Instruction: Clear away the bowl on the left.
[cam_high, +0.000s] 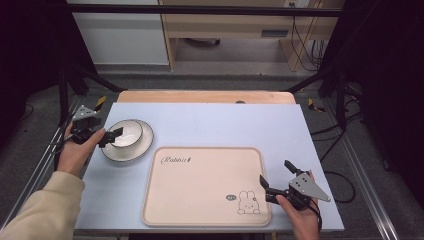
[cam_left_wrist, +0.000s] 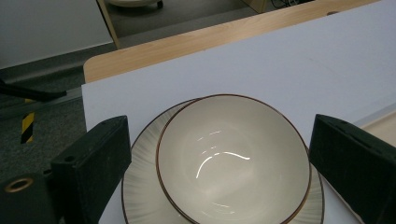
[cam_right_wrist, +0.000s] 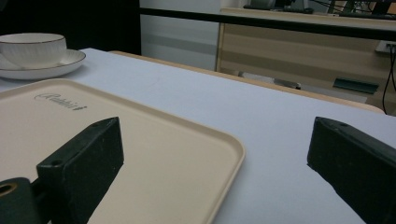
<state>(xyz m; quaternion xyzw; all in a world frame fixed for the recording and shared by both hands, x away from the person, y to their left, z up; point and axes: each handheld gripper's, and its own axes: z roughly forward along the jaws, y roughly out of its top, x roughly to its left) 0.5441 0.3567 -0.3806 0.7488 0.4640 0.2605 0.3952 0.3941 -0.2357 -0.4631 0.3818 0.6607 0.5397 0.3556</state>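
At the table's left, the bowl (cam_high: 127, 132) is seated on its saucer (cam_high: 142, 146), straddled by the left gripper (cam_high: 111, 136), jaws apart for grasping. Near right, the right gripper (cam_high: 276, 181) is held open beside the tray (cam_high: 200, 210).

Count on the table: one bowl (cam_high: 127, 132), cream with a brown rim. One plate (cam_high: 142, 145) under it. One beige tray (cam_high: 200, 185), with one printed rabbit (cam_high: 248, 202). Two hand-held grippers: left gripper (cam_high: 111, 135), right gripper (cam_high: 276, 176).
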